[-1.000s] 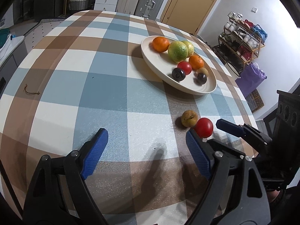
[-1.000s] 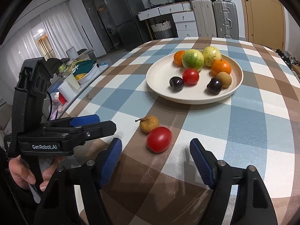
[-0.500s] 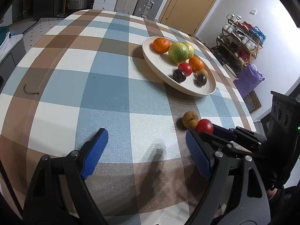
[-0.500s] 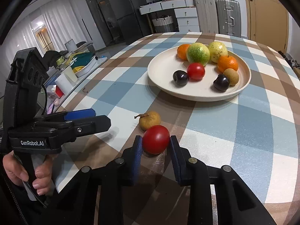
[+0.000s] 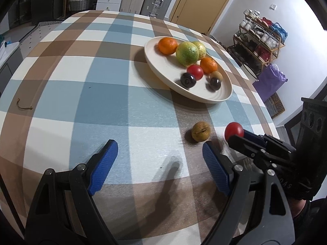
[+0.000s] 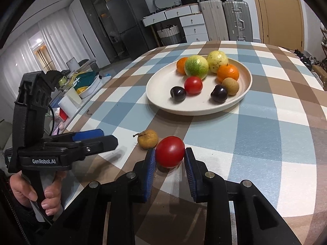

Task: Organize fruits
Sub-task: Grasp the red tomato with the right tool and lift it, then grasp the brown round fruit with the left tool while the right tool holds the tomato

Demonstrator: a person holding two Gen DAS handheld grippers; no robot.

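Right gripper (image 6: pixel 170 164) clamps the smooth round red tomato (image 6: pixel 170 151) near the checked tablecloth's (image 6: pixel 265 134) front edge, left gripper (image 5: pixel 158 163) open and empty; pinch looks shallow so it may roll out, and the brown stemmed fruit (image 6: pixel 148 139) just beside could get knocked en route to the crowded cream round plate (image 6: pixel 248 81).

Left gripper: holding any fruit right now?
No. The left gripper stands open over bare tablecloth, with nothing between its blue pads.
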